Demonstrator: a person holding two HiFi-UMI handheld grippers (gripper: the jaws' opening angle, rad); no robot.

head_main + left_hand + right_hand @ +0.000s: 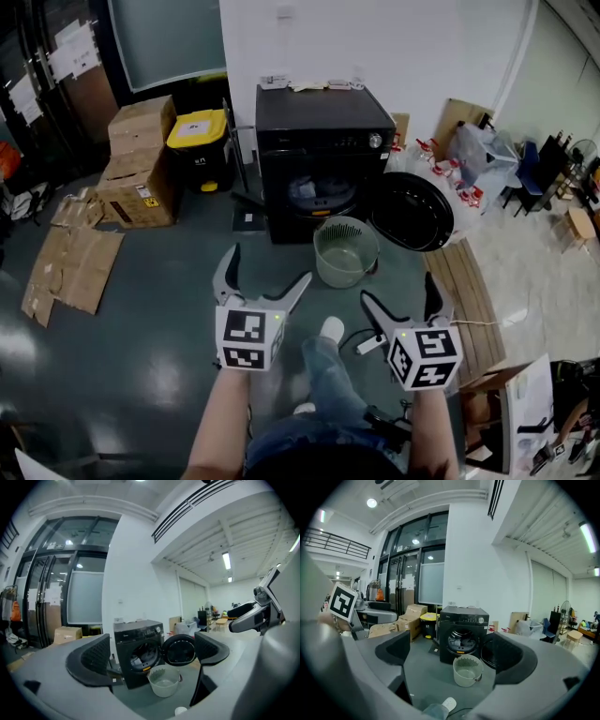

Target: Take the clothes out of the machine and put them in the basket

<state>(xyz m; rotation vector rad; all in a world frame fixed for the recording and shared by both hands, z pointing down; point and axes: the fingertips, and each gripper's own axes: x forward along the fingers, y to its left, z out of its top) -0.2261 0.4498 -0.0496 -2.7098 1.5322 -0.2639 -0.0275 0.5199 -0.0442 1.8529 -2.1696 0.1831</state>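
Nearest you, your left gripper (270,265) and right gripper (399,288) both have jaws spread wide and hold nothing, beyond them the pale basket (345,251) stands on the floor just before the black machine (323,127), its door (411,211) open to the right, the clothes (314,192) inside its drum

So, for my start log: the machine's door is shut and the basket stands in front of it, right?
No, the door is open, swung to the right, per the head view. The basket does stand in front of the machine.
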